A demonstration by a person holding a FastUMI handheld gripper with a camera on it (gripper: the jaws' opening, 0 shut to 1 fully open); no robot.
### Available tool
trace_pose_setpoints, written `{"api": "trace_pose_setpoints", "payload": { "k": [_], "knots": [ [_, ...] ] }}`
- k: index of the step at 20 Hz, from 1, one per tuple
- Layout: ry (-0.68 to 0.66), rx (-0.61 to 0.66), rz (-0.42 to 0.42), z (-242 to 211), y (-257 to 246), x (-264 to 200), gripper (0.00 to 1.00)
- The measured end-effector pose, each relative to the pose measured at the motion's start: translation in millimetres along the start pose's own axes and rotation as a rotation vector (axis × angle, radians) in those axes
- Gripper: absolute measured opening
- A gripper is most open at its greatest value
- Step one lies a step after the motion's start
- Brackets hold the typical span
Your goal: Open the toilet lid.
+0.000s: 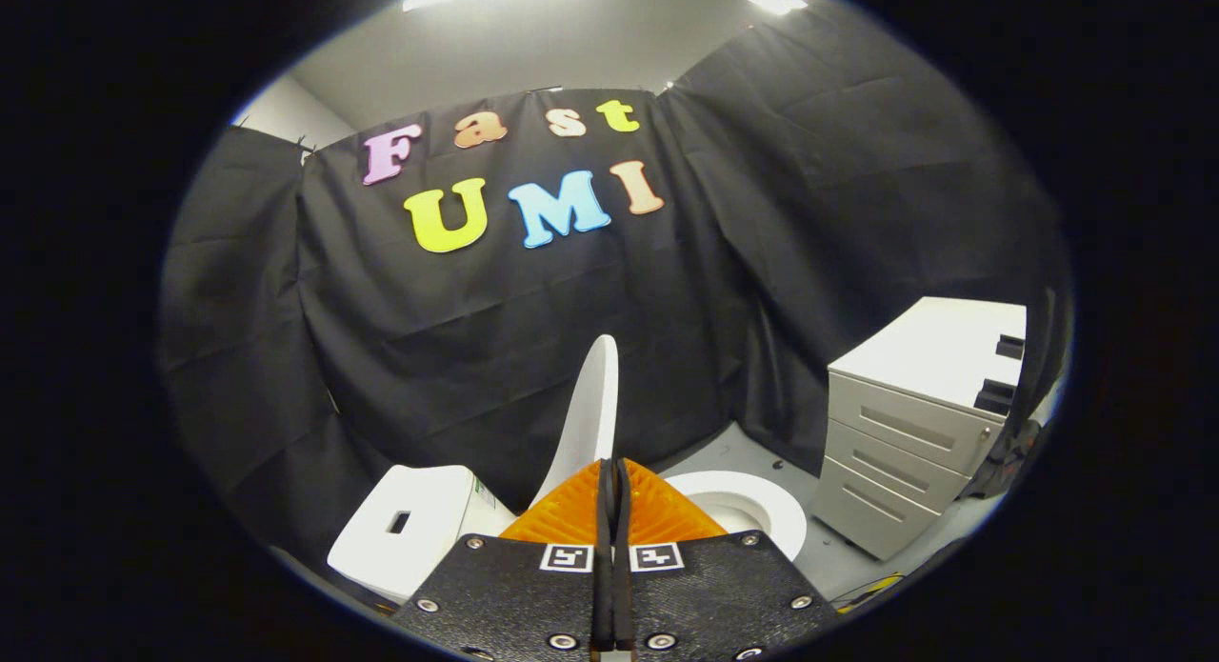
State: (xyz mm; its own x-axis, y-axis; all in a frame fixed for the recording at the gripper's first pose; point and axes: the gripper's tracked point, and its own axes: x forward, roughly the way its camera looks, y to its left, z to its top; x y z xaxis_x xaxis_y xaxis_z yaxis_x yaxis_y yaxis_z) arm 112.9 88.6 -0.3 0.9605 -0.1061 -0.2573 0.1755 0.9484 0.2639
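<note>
Toilet lid (589,410) stands raised edge-on just beyond gripper (612,491), fingers pressed together, empty; opening looks done, next retreat.

Our claw (612,471) has its two orange fingers pressed flat together, with nothing between them. Right ahead of the tips stands the white toilet lid (590,410), raised up on its edge, so we cannot go straight forward there. To the right of the lid, the open toilet bowl (752,500) sits low, and the air above it is free for us. To the left, the white tank (405,524) blocks the low way. Farther right, the drawer cabinet (914,433) stands on the floor (762,448), with a gap of bare floor between it and the bowl. Beyond everything hangs the black cloth wall (476,338).
</note>
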Motion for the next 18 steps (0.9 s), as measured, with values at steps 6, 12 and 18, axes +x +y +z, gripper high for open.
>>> {"api": "trace_pose_setpoints", "payload": {
  "k": [6, 12, 18],
  "knots": [
    [-0.039, -0.173, 0.086, 8, 77, -15, 0.0],
    [-0.059, -0.256, 0.231, -5, 167, -30, 0.0],
    [-0.068, -0.395, 0.356, -32, 238, -39, 0.0]
  ]
}}
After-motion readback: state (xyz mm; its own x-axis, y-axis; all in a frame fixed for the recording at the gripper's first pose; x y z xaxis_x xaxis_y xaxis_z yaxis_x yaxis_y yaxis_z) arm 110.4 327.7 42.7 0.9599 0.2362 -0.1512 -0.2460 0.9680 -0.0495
